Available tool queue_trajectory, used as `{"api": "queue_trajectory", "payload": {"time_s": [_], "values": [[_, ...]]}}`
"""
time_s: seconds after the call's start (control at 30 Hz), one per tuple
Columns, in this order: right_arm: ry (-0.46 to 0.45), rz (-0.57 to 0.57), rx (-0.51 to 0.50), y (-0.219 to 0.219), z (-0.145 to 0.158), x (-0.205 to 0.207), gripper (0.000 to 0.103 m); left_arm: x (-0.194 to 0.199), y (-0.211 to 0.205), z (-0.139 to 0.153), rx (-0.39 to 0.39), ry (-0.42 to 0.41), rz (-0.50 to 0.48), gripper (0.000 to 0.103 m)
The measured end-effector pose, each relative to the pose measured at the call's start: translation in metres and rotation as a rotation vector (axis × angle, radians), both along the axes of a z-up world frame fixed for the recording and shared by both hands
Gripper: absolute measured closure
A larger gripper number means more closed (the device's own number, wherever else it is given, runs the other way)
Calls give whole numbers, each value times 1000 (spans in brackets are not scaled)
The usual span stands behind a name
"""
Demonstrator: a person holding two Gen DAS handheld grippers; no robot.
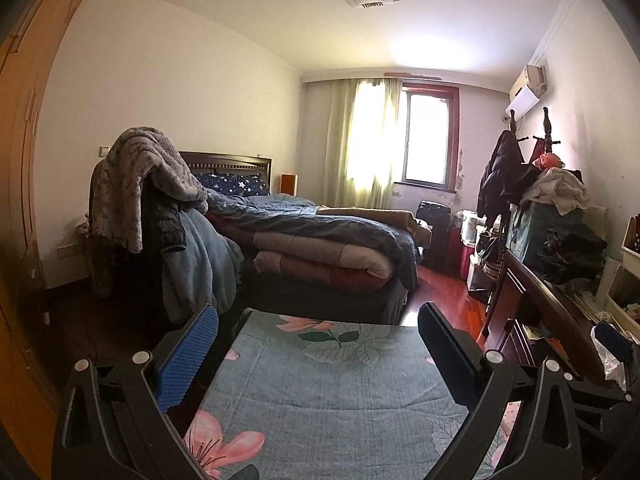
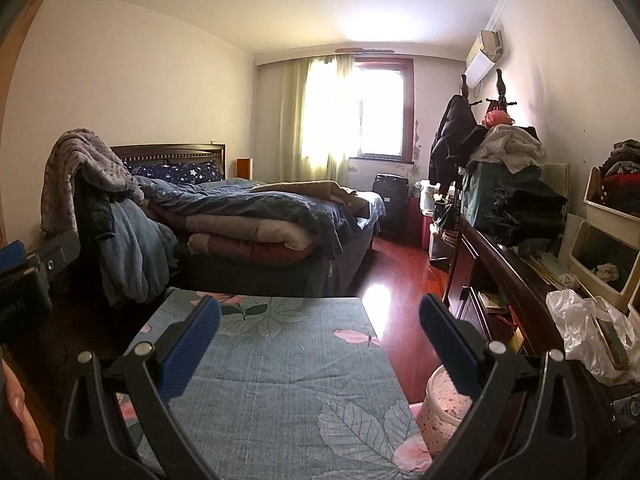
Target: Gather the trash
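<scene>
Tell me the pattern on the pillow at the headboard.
Navy pillow with white stars, clearest in the right wrist view.

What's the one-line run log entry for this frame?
left gripper: open, empty | right gripper: open, empty | both over floral cloth | bin right | no trash held

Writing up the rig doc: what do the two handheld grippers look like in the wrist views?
Both look alike. The left gripper has a black plastic frame with triangular cutouts, silver round pivot caps, and two flat fingers; one pad shows blue ribbed rubber. The right gripper has the same black frame, with blue ribbed pads on both fingers. No cables or markings visible.
</scene>
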State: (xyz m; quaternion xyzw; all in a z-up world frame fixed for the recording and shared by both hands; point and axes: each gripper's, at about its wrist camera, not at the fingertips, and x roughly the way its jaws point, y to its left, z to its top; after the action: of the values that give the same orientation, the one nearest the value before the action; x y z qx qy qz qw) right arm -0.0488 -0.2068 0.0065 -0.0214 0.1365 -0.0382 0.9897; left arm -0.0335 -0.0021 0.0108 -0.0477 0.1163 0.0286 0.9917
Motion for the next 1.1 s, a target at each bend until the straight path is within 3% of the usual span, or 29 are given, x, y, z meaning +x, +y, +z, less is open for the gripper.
{"api": "queue_trajectory", "payload": {"time_s": [1.1], "values": [[9,9,-7,5,-2,-5,3,-4,0,3,6,-12,-15,4]]}}
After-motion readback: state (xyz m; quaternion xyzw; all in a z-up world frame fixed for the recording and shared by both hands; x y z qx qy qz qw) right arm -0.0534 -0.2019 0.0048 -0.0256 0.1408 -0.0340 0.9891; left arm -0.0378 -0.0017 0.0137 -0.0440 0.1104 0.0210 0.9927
